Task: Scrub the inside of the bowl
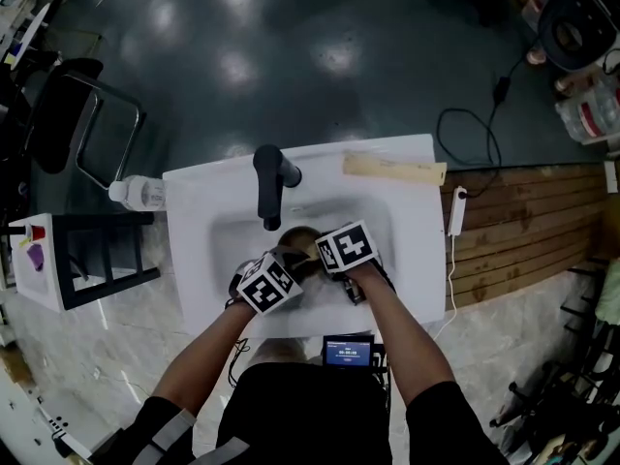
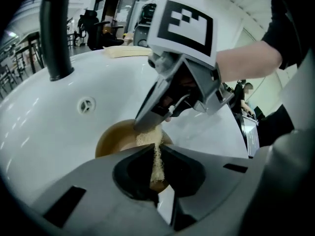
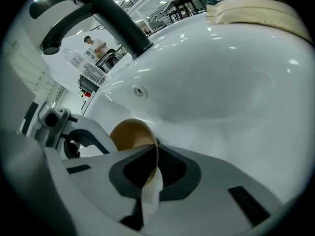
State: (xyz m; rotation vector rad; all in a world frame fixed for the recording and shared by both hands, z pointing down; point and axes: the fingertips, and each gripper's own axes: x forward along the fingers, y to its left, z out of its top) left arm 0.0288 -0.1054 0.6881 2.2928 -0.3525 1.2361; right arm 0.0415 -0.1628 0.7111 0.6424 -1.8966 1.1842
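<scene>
White glazed ceramic forms the sink [image 1: 213,187] at which we work, with a black curved faucet [image 1: 269,187] rising from its back ledge and reaching over the basin. Our round brown bowl [image 3: 129,134] sits down in that basin, just in front of the faucet and between our two tools, tipped up on its edge rather than lying flat. Our right gripper [image 3: 155,154] has its jaws closed together on the bowl's thin rim, which runs straight down through the slit between them. Our left gripper [image 2: 156,151] has its jaws clamped on a beige fibrous scrubbing pad [image 2: 157,163], squeezed to a narrow strip; the pad's far end reaches up to the bowl just beneath the right jaws, though we cannot tell how firmly it presses there. In the left gripper view a small round overflow hole [image 2: 86,104] shows in the basin wall beyond the bowl. On the rear ledge, right of the faucet, lies a pale tan flat strip [image 1: 392,170]. At the sink's left edge lies a clear plastic bottle [image 1: 140,194], and a small lit screen [image 1: 347,351] sits at the near edge by our body.
</scene>
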